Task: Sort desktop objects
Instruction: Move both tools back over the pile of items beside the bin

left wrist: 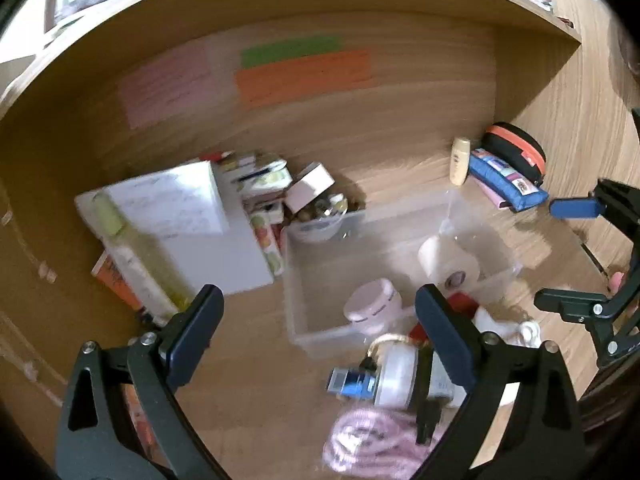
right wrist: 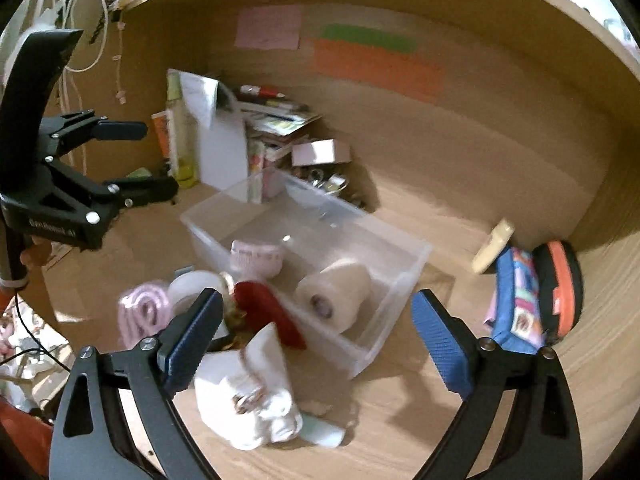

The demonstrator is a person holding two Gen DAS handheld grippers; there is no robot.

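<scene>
Wooden desk (right wrist: 420,420): both grippers, left (left wrist: 320,332) and right (right wrist: 316,336), gape empty; centre yours over one near-edge item before closing.

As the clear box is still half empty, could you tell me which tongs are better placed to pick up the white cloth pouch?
Right: the open right tongs have the white cloth pouch directly below them.

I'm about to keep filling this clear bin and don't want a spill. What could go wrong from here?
1. The clutter crowds the clear bin's near wall; a grab may drag neighbours.
2. The paper roll lies on its side and may roll if bumped.
3. The leaning stack behind could topple.
</scene>
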